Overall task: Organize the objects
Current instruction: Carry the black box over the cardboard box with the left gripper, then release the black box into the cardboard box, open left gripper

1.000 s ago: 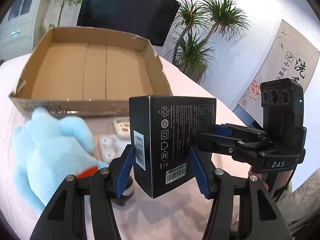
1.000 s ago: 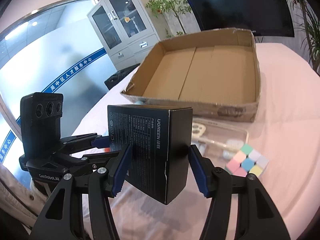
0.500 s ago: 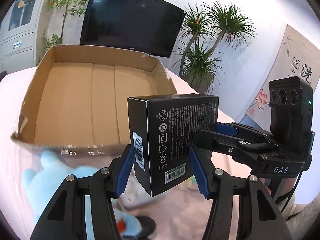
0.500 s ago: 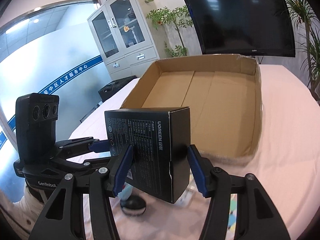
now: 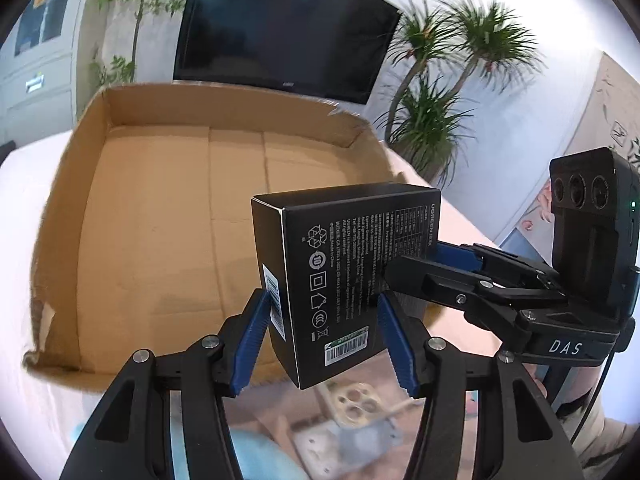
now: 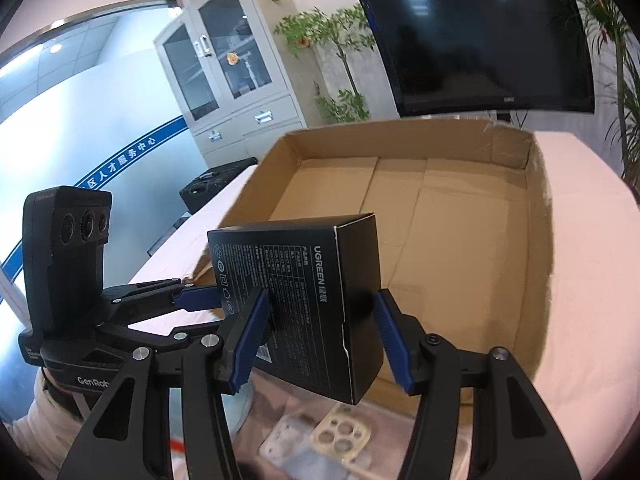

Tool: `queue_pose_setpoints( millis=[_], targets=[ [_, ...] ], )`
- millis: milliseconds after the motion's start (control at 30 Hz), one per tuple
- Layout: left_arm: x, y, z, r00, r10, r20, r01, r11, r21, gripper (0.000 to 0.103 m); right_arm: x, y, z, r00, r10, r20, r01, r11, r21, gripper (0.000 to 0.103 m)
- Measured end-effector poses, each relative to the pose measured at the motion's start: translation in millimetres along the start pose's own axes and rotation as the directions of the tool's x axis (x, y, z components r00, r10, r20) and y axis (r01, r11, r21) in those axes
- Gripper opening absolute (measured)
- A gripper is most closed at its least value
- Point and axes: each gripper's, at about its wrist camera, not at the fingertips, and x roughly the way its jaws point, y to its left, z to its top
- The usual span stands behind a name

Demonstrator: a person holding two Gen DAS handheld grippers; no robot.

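Pink tabletop, cardboard tray empty: you've got both grippers, left and right, clamped on the black box; phone case waits.

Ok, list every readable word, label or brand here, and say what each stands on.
"UGREEN" with Chinese characters: side of the black box.
"DAS": right claw body.
"GenRob", cut off: left claw body.
Chinese characters on the blue wall stripe: visible, too distorted to quote.
Fine print and barcodes on the box: too small to read.
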Motion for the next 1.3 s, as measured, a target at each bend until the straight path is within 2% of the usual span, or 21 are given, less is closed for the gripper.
queue_pose_setpoints(
  millis=[200, 400, 500, 533, 600, 667, 700, 733, 800, 900, 967, 1000, 1033, 1067, 1167, 1233, 1300],
  targets=[
    [41, 27, 6, 0.998, 0.004, -0.068, -0.007, 0.999, -0.045, 0.054, 43, -30, 2, 0.998, 0.015, -0.061, -0.009, 0.995, 0.098, 0.053],
    [69, 39, -3, 0.991, 0.018, -0.133, -0.028, 0.997, -0.077, 0.053, 68, -44, -4, 0.992, 0.023, -0.121, -0.008, 0.992, 0.124, 0.052],
    [72, 42, -7, 0.992, 0.042, -0.119, -0.054, 0.993, -0.104, 0.053, 77, -50, -8, 0.988, 0.023, -0.152, -0.002, 0.991, 0.137, 0.052],
    [67, 40, -7, 0.993, 0.054, -0.104, -0.065, 0.992, -0.108, 0.053, 77, -50, -8, 0.988, -0.002, -0.153, 0.021, 0.992, 0.124, 0.052],
    [51, 37, -4, 0.993, 0.098, -0.067, -0.105, 0.989, -0.103, 0.055, 66, -46, -6, 0.989, -0.054, -0.136, 0.067, 0.993, 0.093, 0.052],
    [30, 31, -3, 0.989, 0.149, -0.019, -0.150, 0.985, -0.088, 0.062, 48, -42, -3, 0.992, -0.062, -0.106, 0.071, 0.994, 0.080, 0.053],
    [19, 25, -5, 0.987, 0.163, 0.003, -0.163, 0.984, -0.073, 0.073, 32, -39, -2, 0.994, -0.076, -0.076, 0.082, 0.994, 0.070, 0.057],
    [9, 17, -9, 0.986, 0.167, 0.023, -0.166, 0.985, -0.054, 0.085, 18, -37, -1, 0.994, -0.093, -0.050, 0.096, 0.994, 0.058, 0.066],
    [-6, 1, -17, 0.986, 0.156, 0.065, -0.156, 0.988, -0.008, 0.101, -21, -30, -3, 0.992, -0.122, 0.022, 0.121, 0.992, 0.029, 0.080],
    [-15, -34, -36, 0.988, 0.138, 0.072, -0.144, 0.987, 0.074, 0.103, -72, -22, -17, 0.989, -0.126, 0.078, 0.127, 0.992, -0.005, 0.083],
    [-18, -54, -52, 0.989, 0.133, 0.066, -0.139, 0.985, 0.101, 0.103, -93, -20, -33, 0.987, -0.138, 0.085, 0.140, 0.990, -0.019, 0.088],
    [-15, -65, -58, 0.991, 0.120, 0.054, -0.126, 0.986, 0.112, 0.103, -102, -21, -44, 0.987, -0.140, 0.081, 0.142, 0.990, -0.016, 0.093],
    [-15, -72, -66, 0.994, 0.097, 0.045, -0.101, 0.987, 0.121, 0.103, -109, -24, -59, 0.988, -0.141, 0.066, 0.142, 0.990, -0.008, 0.099],
    [-14, -81, -77, 0.997, 0.070, 0.033, -0.073, 0.989, 0.127, 0.103, -114, -28, -74, 0.988, -0.147, 0.044, 0.148, 0.989, -0.006, 0.100],
    [-11, -101, -104, 0.999, 0.052, 0.011, -0.053, 0.988, 0.146, 0.103, -115, -36, -119, 0.990, -0.141, -0.033, 0.140, 0.990, -0.019, 0.100],
    [-6, -111, -115, 0.999, 0.030, -0.015, -0.027, 0.987, 0.157, 0.103, -109, -41, -141, 0.988, -0.131, -0.076, 0.129, 0.991, -0.037, 0.100],
    [-3, -118, -127, 0.999, -0.005, -0.040, 0.010, 0.989, 0.146, 0.103, -99, -43, -156, 0.983, -0.157, -0.098, 0.149, 0.985, -0.083, 0.100]
  ],
)
